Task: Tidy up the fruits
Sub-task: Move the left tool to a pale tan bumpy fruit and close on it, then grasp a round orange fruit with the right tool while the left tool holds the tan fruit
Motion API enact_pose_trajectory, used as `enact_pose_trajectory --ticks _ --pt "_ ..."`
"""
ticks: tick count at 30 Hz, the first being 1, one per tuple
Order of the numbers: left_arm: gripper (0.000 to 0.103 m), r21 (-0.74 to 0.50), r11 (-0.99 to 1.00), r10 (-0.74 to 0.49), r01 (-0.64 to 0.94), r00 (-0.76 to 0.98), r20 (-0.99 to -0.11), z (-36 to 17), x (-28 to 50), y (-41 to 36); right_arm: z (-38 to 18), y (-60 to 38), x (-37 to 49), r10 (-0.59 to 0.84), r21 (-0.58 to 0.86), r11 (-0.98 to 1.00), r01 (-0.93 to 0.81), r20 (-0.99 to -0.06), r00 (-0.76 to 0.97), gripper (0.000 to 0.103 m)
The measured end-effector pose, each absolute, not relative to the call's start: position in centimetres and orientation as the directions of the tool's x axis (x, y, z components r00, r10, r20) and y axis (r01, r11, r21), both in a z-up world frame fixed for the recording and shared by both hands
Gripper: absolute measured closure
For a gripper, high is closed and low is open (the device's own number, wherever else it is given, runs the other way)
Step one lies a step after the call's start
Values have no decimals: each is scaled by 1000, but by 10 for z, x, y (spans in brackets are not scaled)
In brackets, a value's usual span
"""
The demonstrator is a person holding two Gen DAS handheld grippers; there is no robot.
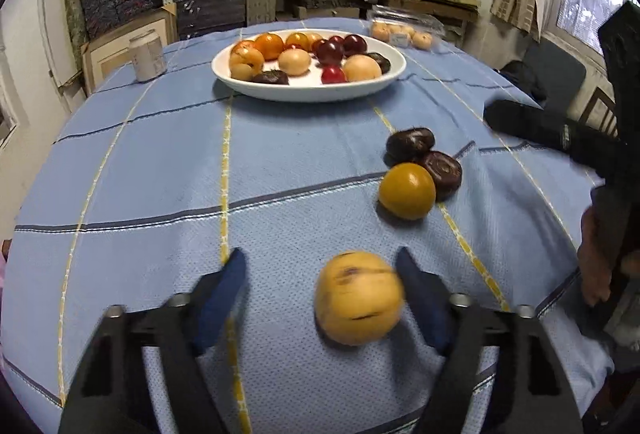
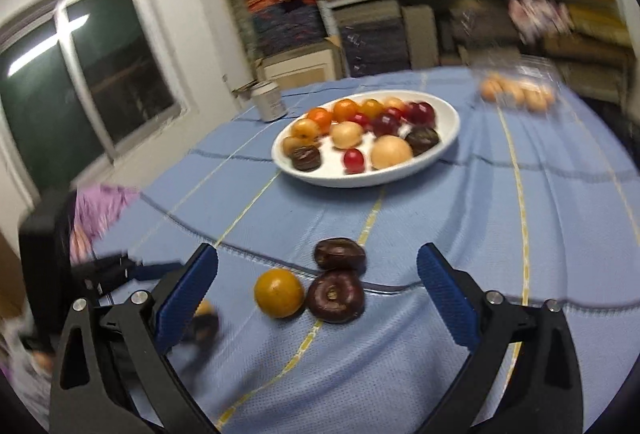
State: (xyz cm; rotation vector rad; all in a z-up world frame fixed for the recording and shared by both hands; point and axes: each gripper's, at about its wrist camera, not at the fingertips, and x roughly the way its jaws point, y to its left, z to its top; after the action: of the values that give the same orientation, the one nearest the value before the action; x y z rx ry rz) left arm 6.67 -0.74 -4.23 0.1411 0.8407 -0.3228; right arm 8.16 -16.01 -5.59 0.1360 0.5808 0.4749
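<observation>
A white oval plate (image 1: 240, 82) (image 2: 448, 138) at the far middle of the table holds several orange, yellow, red and dark fruits. On the blue cloth lie an orange fruit (image 1: 407, 191) (image 2: 279, 292) and two dark brown fruits (image 1: 410, 143) (image 1: 442, 170) (image 2: 340, 253) (image 2: 335, 296). A pale yellow fruit (image 1: 359, 297) lies between my left gripper's (image 1: 322, 266) open jaws, against the right finger (image 1: 420, 290). My right gripper (image 2: 318, 260) is open and empty, just short of the three loose fruits.
A white can (image 1: 147, 52) (image 2: 270, 100) stands at the far left. A clear plastic box of small orange fruits (image 1: 404, 30) (image 2: 518, 90) sits at the far right. Shelves of stacked boards stand behind the table. The other gripper shows at the right edge of the left wrist view (image 1: 560, 134).
</observation>
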Motion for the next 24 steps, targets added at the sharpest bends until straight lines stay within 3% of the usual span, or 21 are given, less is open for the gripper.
enact_pose_trajectory --ticks 2,5,14,16,18,20,24 --pt "43 -15 939 -236 342 616 -752 -42 67 -8 -58 -146 77 459 192 885 -424 -507 729 5" --pt "45 -28 927 -264 375 594 -760 -44 66 -11 -65 -130 74 435 117 887 -447 -535 724 5" --pt "45 -107 901 -332 420 513 -792 -53 65 -10 -72 -129 78 431 121 888 -444 -558 709 5" --pt "54 -105 897 -337 429 511 -791 -53 62 -9 -71 -127 77 431 109 885 -452 -559 708 7" --pt "62 -94 897 -331 432 515 -790 -54 57 -9 -71 -122 75 437 98 879 -467 -561 703 19" --pt "62 -98 899 -334 427 523 -784 -54 53 -6 -74 -115 76 439 86 871 -483 -579 687 27" --pt "63 -138 899 -358 415 518 -777 -54 54 2 -77 -107 77 432 71 866 -495 -604 670 32"
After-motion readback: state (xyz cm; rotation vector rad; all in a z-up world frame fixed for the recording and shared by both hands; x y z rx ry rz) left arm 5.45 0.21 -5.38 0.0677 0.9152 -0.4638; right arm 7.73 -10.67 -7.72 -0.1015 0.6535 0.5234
